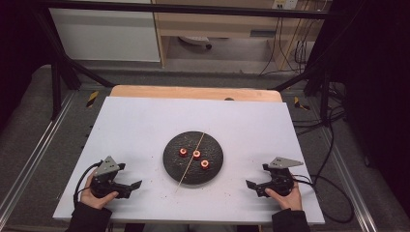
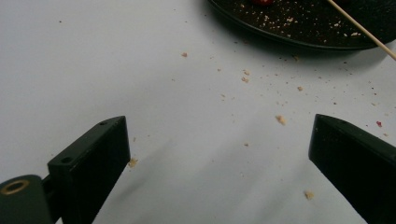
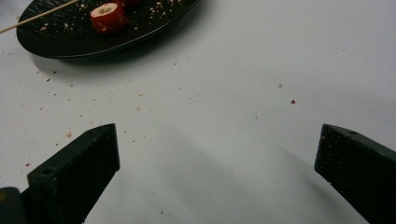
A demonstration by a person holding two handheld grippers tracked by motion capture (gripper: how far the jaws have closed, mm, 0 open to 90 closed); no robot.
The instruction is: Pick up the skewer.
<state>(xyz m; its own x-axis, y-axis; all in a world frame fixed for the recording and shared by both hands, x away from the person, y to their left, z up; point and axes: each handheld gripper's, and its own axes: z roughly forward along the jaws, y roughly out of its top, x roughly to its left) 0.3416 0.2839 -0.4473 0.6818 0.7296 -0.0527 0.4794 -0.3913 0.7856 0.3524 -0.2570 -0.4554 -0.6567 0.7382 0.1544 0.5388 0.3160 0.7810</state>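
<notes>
A round black plate [image 1: 174, 166] sits in the middle of the white table. Three red ring-shaped pieces lie on it [image 1: 183, 152] [image 1: 197, 154] [image 1: 205, 165], and a thin wooden skewer [image 1: 186, 168] lies slantwise across it. My left gripper [image 1: 136, 186] rests at the plate's lower left, held in a hand, open with bare table between its jaws. My right gripper [image 1: 252, 186] rests at the plate's lower right, likewise open and empty. The left gripper view shows the plate's rim [image 2: 299, 43] and the skewer's end [image 2: 369, 36]. One red piece [image 3: 108, 17] shows in the right gripper view.
Crumbs [image 2: 280, 119] are scattered on the white board [image 1: 145, 121] around the plate. A wooden strip [image 1: 193, 92] edges the table's far side. Black frame legs and cables [image 1: 333, 159] stand to the right, beyond the table's edge.
</notes>
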